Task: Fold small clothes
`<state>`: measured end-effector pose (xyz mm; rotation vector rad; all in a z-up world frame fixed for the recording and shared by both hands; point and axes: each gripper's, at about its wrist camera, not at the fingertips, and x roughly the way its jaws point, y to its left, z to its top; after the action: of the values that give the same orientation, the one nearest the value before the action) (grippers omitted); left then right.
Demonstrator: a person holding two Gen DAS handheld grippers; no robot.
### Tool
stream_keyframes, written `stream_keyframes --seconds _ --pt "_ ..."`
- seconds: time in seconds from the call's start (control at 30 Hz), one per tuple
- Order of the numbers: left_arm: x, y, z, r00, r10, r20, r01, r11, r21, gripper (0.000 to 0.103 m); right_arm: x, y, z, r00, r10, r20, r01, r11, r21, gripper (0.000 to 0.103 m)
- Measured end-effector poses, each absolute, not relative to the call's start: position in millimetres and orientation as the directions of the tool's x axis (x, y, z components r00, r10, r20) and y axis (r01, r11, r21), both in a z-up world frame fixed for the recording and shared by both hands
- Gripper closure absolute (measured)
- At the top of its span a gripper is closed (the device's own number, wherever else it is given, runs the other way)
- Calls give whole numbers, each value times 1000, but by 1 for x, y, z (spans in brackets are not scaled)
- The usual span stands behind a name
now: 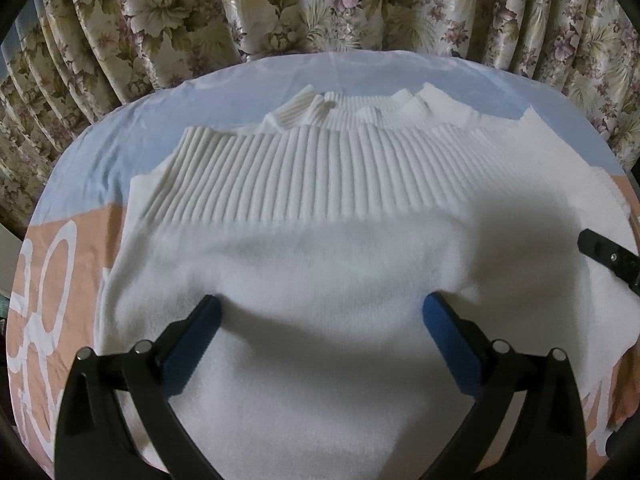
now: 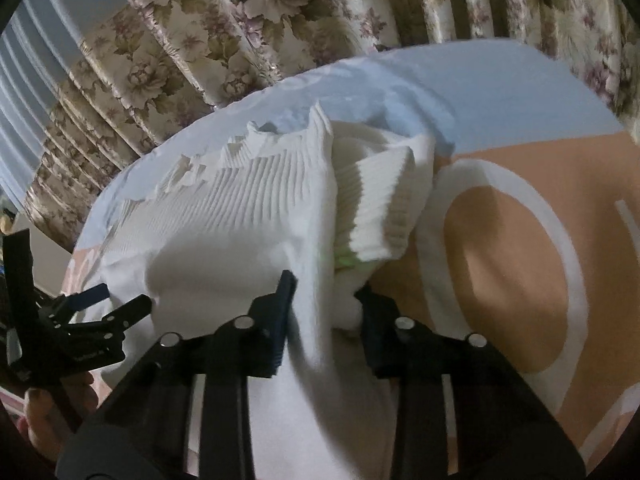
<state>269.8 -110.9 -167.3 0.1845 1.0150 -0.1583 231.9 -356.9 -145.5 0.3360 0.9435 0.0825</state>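
A white knitted sweater (image 1: 320, 240) lies spread on the bed, its ribbed hem (image 1: 304, 176) toward the far side. My left gripper (image 1: 320, 308) stands open over the plain knit, its blue-padded fingertips (image 1: 212, 308) resting wide apart on the cloth. In the right wrist view, the right gripper (image 2: 326, 300) is shut on a raised fold of the sweater (image 2: 316, 248) at its right edge. A ribbed cuff (image 2: 380, 208) lies bunched just beyond it. The left gripper (image 2: 120, 300) shows at the far left, held by a hand (image 2: 44, 408).
The bed sheet (image 2: 520, 248) is orange with white rings near me and pale blue (image 1: 248, 92) farther off. A flowered curtain (image 1: 320, 4) hangs close behind the bed's far edge. The right gripper's finger (image 1: 608, 260) pokes in at the right of the left wrist view.
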Motion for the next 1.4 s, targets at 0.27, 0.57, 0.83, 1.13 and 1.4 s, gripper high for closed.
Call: stream_keyframes --seconds 0.27,0.57,0.83,1.13,1.4 --pt "267 -109 -168 527 -52 -849 227 970 82 1 234 -331 -127 600 87 -795 91 980 176 76" --pt "262 -39 -131 569 -58 -820 236 967 96 1 244 -272 -86 639 45 -768 39 995 90 78" --pt "280 61 -127 560 -9 -829 142 986 85 2 267 -169 -62 631 111 -768 -91 993 70 79" --pt "265 130 -123 577 52 -815 69 991 112 2 268 -32 -105 533 155 -832 -283 959 -2 79" --pt "260 157 -121 566 46 -823 14 998 65 2 249 -54 -89 494 308 -813 -381 917 116 46"
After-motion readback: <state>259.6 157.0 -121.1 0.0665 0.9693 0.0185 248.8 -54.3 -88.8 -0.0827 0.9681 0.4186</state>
